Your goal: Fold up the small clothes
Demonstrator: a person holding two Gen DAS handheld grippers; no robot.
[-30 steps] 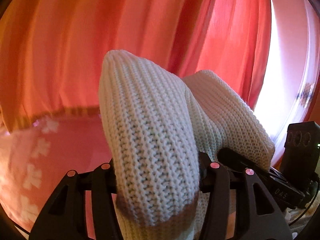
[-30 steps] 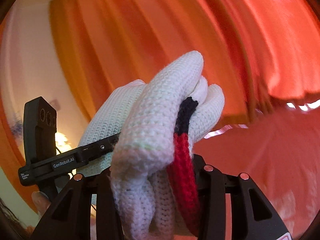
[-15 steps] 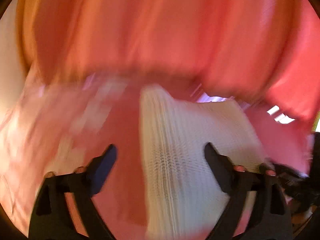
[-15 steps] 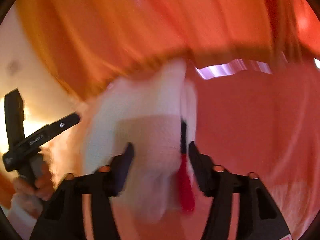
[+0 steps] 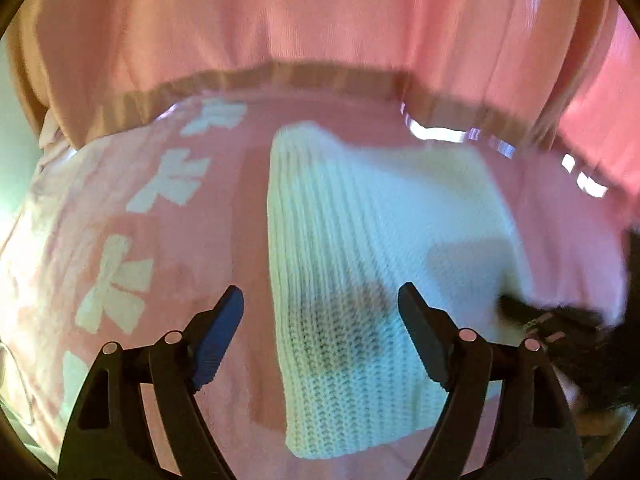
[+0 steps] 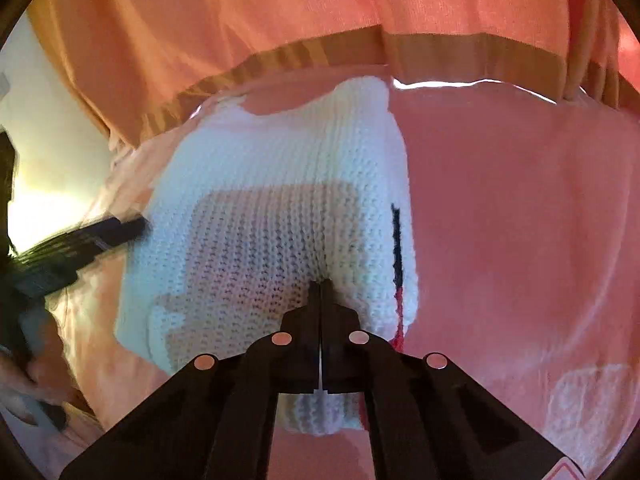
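Observation:
A white knitted garment [image 5: 360,240] lies folded and flat on the pink bedspread [image 5: 180,240]. It also shows in the right wrist view [image 6: 260,220], with a dark and red stripe at its right edge. My left gripper [image 5: 320,308] is open, its fingers on either side of the garment's near end, holding nothing. My right gripper [image 6: 321,288] is shut, its tips pressed into the knit at the garment's near edge; whether it pinches the fabric I cannot tell. The other gripper shows as a blurred dark shape at the side of each view.
The bedspread has white bow prints [image 5: 116,292] on its left part. Pink-orange curtains [image 5: 320,20] with a tan hem hang behind the bed. A bright wall [image 6: 48,152] lies to the far left in the right wrist view.
Both grippers held the garment up before the curtain. They came down and laid it flat on the bedspread. The left gripper opened and let go; the right opened, then shut again.

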